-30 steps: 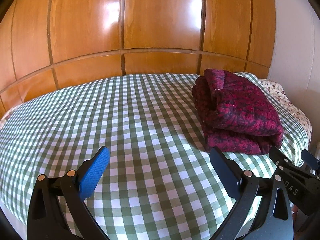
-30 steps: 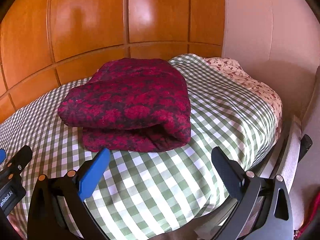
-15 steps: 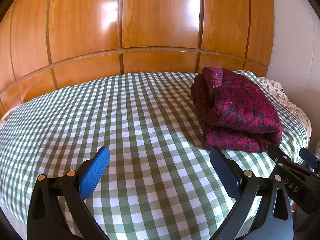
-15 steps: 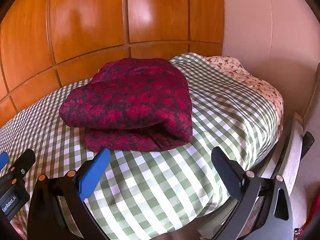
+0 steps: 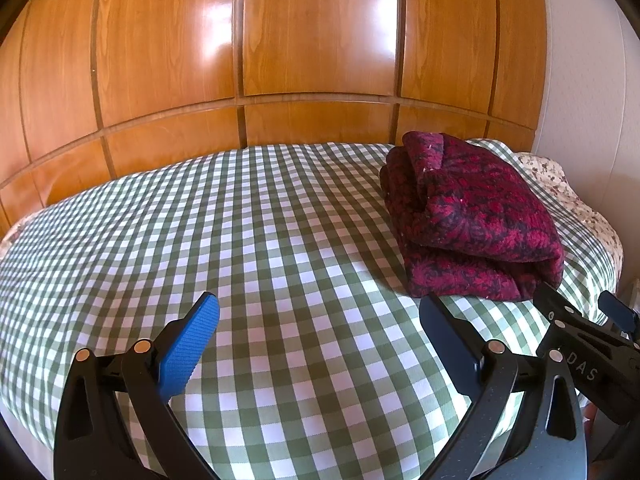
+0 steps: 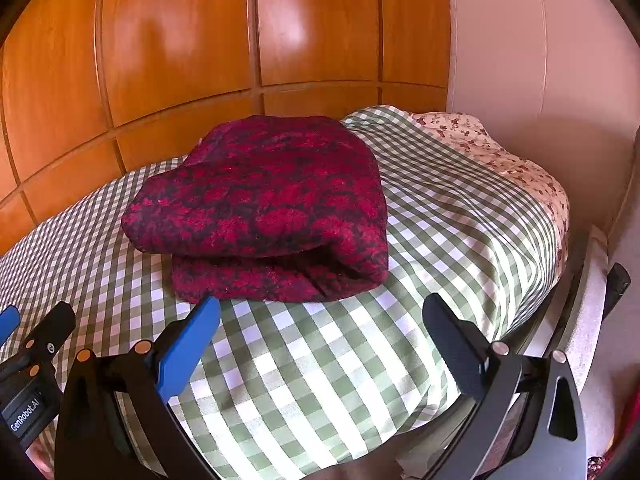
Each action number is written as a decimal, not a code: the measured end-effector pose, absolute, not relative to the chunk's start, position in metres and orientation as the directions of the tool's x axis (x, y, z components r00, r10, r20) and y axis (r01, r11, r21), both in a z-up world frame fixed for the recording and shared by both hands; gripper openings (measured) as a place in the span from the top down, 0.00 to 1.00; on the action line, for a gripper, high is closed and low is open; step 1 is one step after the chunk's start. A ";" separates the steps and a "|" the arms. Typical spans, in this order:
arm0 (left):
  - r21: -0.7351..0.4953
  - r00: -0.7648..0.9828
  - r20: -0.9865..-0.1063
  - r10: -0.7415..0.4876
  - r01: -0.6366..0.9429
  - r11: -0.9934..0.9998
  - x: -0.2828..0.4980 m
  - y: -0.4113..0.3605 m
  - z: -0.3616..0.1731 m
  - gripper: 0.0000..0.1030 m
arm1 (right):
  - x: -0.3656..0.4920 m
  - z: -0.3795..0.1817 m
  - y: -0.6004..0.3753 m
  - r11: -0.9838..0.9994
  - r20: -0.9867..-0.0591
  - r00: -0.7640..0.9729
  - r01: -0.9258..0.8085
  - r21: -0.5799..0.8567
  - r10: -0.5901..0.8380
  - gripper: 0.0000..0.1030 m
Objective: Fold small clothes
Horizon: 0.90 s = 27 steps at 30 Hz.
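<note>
A dark red patterned garment [image 5: 472, 216] lies folded in a thick stack on the green checked bed cover [image 5: 240, 240], at the right in the left wrist view. It shows in the middle of the right wrist view [image 6: 268, 204]. My left gripper [image 5: 320, 312] is open and empty, above the cover, left of the garment. My right gripper [image 6: 322, 312] is open and empty, just in front of the garment, not touching it. The right gripper's body also shows at the right edge of the left wrist view [image 5: 588, 336].
A glossy wooden panelled headboard [image 5: 280, 80] runs behind the bed. A floral sheet [image 6: 500, 152] shows at the bed's right corner beside a pale wall [image 6: 540, 60]. The bed's edge drops off at the right [image 6: 572, 300].
Both grippers have drawn back slightly from the folded garment, which now sits a little higher in both views. The garment itself has not moved. Both stay open.
</note>
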<state>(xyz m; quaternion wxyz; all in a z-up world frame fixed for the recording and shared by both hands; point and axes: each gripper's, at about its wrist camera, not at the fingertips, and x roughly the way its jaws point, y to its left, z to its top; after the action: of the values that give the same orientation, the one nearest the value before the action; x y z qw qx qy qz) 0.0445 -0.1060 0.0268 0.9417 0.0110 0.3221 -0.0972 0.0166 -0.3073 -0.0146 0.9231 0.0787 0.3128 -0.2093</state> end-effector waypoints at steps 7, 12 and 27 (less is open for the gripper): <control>-0.040 0.771 -0.611 -0.179 0.196 0.980 0.043 -0.105 0.024 0.04 | 0.017 -0.015 -0.307 0.899 -0.610 0.716 0.437 0.015 -0.338 0.02; -0.042 0.770 -0.612 -0.180 0.196 0.980 0.043 -0.105 0.023 0.04 | 0.016 -0.015 -0.305 0.899 -0.609 0.718 0.437 0.017 -0.337 0.02; -0.041 0.763 -0.620 -0.182 0.200 0.979 0.043 -0.107 0.020 0.04 | 0.016 -0.018 -0.306 0.897 -0.615 0.712 0.442 0.018 -0.339 0.02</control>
<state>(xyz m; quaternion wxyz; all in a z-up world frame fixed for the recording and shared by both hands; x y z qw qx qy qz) 0.0432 -0.1065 0.0205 0.9388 0.0139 0.3288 -0.1019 0.0157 -0.3057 -0.0177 0.9215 0.0820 0.3150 -0.2118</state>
